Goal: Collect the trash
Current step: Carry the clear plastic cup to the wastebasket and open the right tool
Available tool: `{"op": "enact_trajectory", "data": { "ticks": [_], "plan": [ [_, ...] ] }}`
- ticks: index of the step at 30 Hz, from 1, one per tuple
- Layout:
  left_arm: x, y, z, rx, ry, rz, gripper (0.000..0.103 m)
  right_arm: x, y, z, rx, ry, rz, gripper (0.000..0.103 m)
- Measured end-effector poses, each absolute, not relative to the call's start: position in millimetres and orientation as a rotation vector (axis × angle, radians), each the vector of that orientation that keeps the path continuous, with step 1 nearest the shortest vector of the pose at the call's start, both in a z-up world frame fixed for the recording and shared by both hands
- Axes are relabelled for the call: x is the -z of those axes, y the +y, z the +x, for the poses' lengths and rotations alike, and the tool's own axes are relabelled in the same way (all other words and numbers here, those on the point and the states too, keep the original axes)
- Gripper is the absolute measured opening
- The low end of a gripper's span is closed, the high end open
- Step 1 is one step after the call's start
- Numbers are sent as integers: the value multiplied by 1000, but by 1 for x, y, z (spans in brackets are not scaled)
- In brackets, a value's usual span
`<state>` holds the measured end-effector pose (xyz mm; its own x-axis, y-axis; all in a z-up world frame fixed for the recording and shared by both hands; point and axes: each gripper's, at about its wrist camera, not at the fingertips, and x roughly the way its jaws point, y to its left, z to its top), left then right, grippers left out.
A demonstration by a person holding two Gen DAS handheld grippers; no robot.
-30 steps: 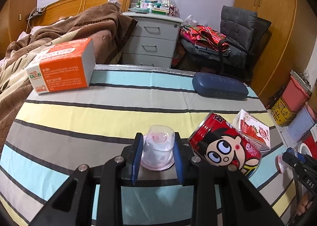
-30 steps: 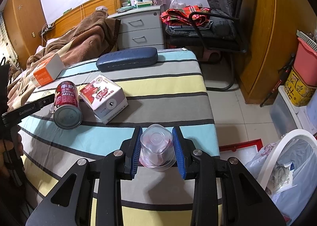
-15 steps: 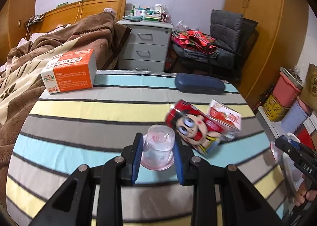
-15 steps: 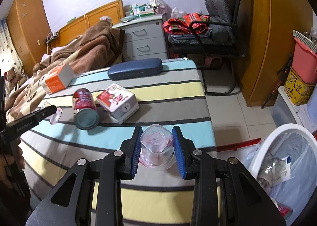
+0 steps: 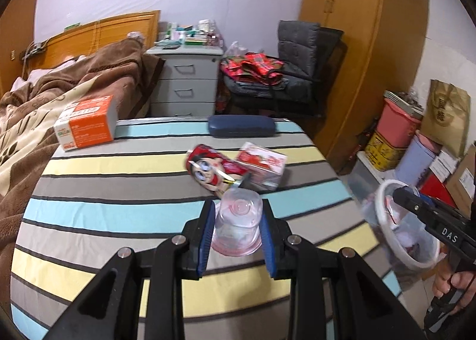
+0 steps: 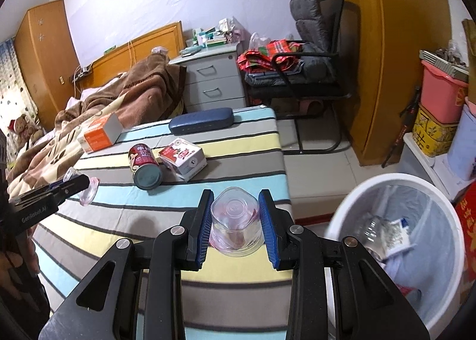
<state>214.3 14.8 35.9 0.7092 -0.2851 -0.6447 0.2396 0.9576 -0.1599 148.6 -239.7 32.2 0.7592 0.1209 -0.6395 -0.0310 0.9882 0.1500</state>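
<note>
Both grippers, left [image 5: 237,232] and right [image 6: 236,225], have risen from the worktop [image 5: 119,215], fingers clamped on clear cups [image 5: 237,228]. We now see the bin [image 6: 395,238] at 4 o'clock; dropping comes next.

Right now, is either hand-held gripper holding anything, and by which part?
Yes, both. The left hand-held gripper clamps a clear plastic cup by its side walls; the right hand-held gripper clamps a second clear cup the same way.

Soft, even indoor light fills both views, with no hard glare. Fisheye distortion bends the room at the edges, and black vignette fills the corners. In the left wrist view the red can [image 5: 215,173] and the white bin [image 5: 383,221] smear with motion blur. A faint shadow falls on the striped table [image 6: 142,229].
</note>
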Motion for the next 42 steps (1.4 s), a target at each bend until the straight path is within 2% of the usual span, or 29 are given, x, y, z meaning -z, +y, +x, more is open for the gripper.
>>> {"op": "enact_trajectory", "data": {
  "ticks": [26,42],
  "plan": [
    [-44,-166,160,615,739,56,31,-34,-340,75,155,678,195,32],
    [-20,-254,158,737,806,147,31,-6,-385,80,210,783,227,32]
  ]
}}
